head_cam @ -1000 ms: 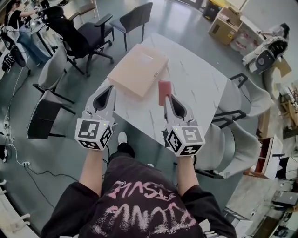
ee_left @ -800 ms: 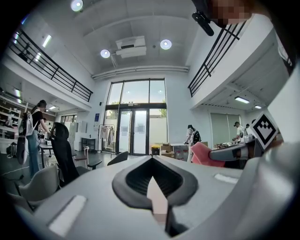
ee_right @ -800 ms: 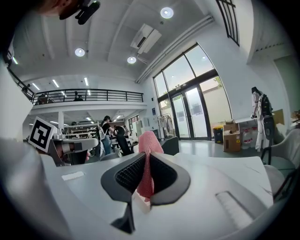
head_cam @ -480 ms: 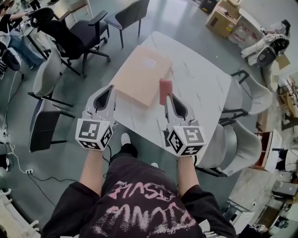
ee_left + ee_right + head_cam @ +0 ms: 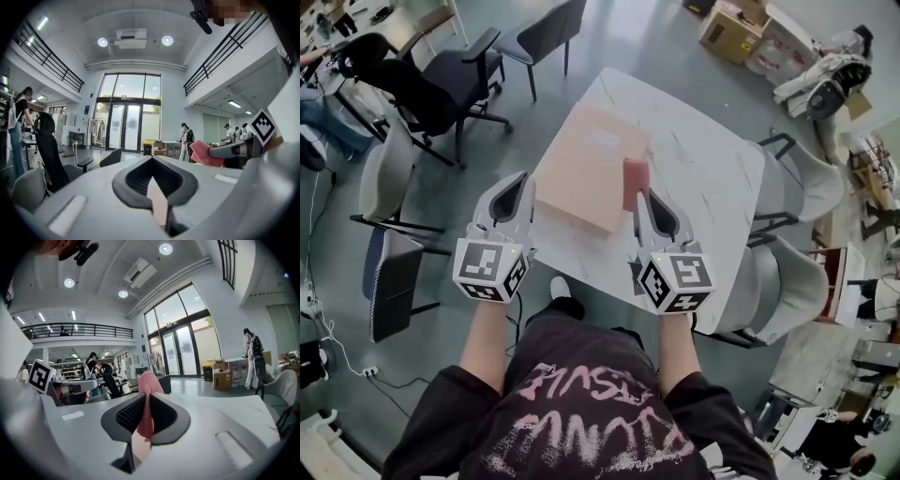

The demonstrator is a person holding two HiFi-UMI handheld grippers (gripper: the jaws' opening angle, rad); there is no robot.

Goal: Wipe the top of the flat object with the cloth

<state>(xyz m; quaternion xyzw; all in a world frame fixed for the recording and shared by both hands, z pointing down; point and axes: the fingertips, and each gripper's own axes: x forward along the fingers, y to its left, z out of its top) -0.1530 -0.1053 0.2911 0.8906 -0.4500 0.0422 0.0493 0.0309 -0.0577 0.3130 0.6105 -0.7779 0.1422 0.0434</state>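
My right claw is clamped on the pink cloth, poised by the right edge of the flat tan object on the left half of the table. My left claw is pinched together, empty. I should lower the cloth flat and sweep left in overlapping strokes.

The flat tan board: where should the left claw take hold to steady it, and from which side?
Probably its left edge, coming from the left: the board lies flat on the table, so only edges are pinchable, and that edge is nearest the left claw.
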